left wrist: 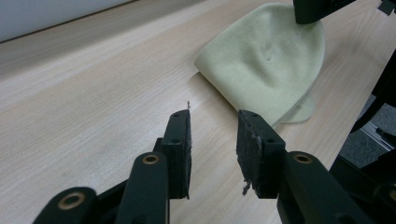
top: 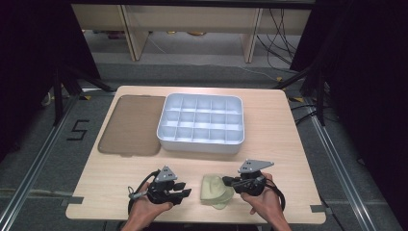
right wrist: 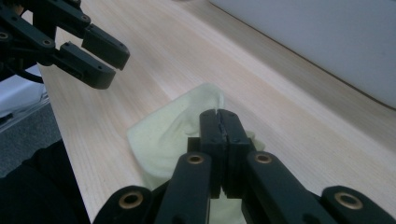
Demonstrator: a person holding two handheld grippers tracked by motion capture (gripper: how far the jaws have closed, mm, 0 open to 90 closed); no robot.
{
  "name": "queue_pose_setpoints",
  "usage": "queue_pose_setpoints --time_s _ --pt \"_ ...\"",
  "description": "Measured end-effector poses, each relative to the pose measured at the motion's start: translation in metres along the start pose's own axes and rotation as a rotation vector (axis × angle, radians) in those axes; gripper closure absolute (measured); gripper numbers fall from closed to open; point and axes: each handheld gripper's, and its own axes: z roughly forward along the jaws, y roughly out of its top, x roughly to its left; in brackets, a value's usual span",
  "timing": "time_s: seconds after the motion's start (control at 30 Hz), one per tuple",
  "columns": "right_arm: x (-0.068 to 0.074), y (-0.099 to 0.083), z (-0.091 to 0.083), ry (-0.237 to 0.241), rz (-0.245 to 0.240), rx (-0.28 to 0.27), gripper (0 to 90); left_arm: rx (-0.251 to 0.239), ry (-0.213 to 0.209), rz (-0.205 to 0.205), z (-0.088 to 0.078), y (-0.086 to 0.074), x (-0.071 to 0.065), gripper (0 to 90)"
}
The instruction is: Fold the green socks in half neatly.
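Pale green knit hat [top: 215, 191] lies flat near front edge of table [top: 284, 144], between my two grippers. Right gripper [right wrist: 219, 122]: jaws fully together, tips over hat's near side; cannot tell if fabric is pinched between them, likely nipping fold to lift it. Left gripper [left wrist: 212, 126]: jaws narrowly apart, nothing between, hat just beyond tips and right of them; probably waiting to take opposite edge. Divided tray [top: 201, 122] sits farther back, lid [top: 130, 125] beside it.
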Motion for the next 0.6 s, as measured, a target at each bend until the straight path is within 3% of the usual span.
queue_pose_setpoints --time_s 0.1,0.2,0.23,0.27,0.4,0.43,0.6 --pt "-0.005 -0.003 -0.003 0.005 0.003 0.017 90.0 -0.003 -0.001 -0.008 0.002 0.001 -0.003 66.2" --pt "-0.011 -0.010 -0.002 -0.018 0.015 0.057 90.0 0.005 -0.001 0.023 0.003 0.003 -0.005 66.6" --pt "-0.012 -0.013 0.000 -0.022 0.014 0.070 89.9 -0.011 -0.002 0.006 0.004 0.004 -0.008 66.8" --pt "-0.012 -0.015 0.001 -0.012 0.023 0.095 89.9 -0.002 -0.009 0.026 0.005 0.005 -0.008 67.2" --pt "-0.012 -0.019 0.009 -0.034 -0.021 0.143 89.9 -0.008 -0.027 0.040 0.013 0.012 -0.019 69.6" --pt "-0.012 -0.020 0.012 -0.038 -0.031 0.127 89.9 -0.001 -0.031 0.080 0.015 0.015 -0.021 70.1" --pt "-0.013 -0.022 0.012 -0.049 -0.025 0.141 89.9 -0.016 -0.054 0.085 0.034 0.025 -0.034 74.0"
